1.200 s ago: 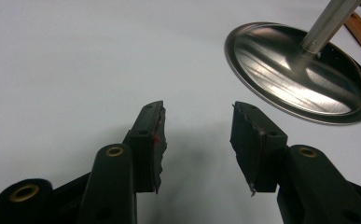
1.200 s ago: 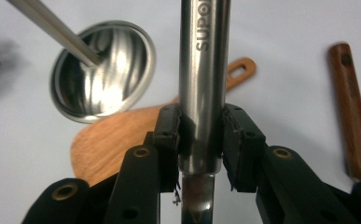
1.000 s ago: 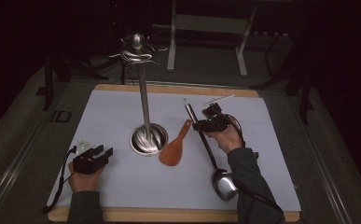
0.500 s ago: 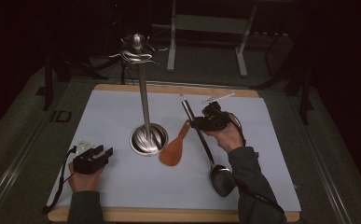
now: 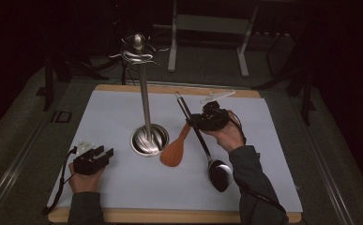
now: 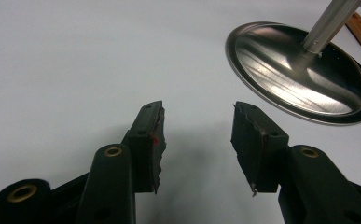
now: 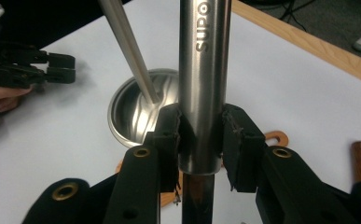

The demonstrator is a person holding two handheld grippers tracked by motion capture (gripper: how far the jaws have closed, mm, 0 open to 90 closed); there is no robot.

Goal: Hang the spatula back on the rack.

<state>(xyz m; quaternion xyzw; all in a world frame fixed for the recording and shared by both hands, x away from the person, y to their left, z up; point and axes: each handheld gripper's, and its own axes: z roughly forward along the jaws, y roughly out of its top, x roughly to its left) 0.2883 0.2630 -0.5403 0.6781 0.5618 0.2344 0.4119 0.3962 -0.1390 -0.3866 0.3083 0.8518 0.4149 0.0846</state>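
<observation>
Steel ladle (image 5: 202, 138): handle clamped in right gripper (image 7: 200, 140), bowl low over white mat (image 5: 273, 140). Left gripper (image 6: 197, 135) agape, idle. Step: lifting; next, likely hooking onto stand (image 5: 144, 101).

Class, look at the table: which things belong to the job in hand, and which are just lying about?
In the job:
ladle, clamped at its handle by the right gripper
hook stand, likely where it will hang

Lying about:
wooden spatula
left gripper, open on the white mat
</observation>
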